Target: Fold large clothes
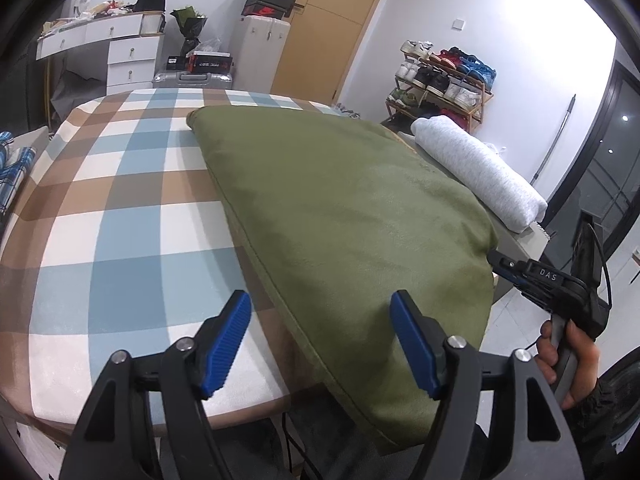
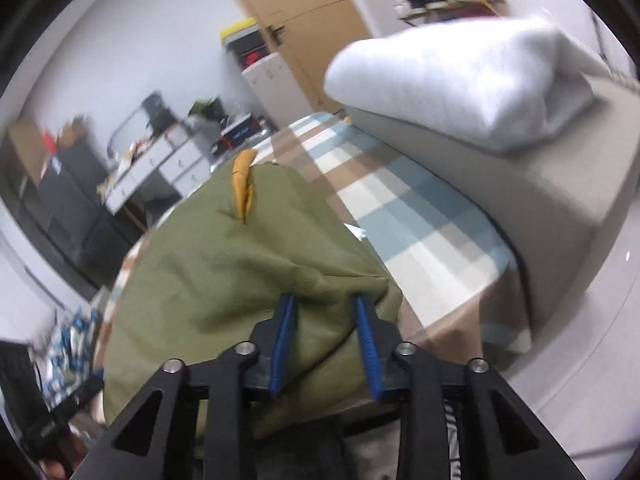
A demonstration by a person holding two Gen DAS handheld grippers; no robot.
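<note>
A large olive green garment point(image 1: 344, 216) lies folded flat on the checked bed point(image 1: 120, 208), its near corner hanging over the front edge. My left gripper point(image 1: 322, 344) is open, its blue pads either side of the garment's near left edge, not gripping. My right gripper point(image 1: 500, 264) shows at the garment's right corner. In the right wrist view the right gripper point(image 2: 325, 340) has its blue pads pressed into a bunched fold of the green garment point(image 2: 224, 272), partly closed on it. An orange lining point(image 2: 244, 184) shows at the garment's far end.
A folded grey-white garment point(image 1: 480, 168) lies on a grey bench point(image 2: 520, 184) to the right of the bed. A shoe rack point(image 1: 444, 76), door, suitcases point(image 1: 264, 48) and a white dresser point(image 1: 120, 52) stand behind. Blue patterned cloth point(image 1: 12, 168) lies at the left.
</note>
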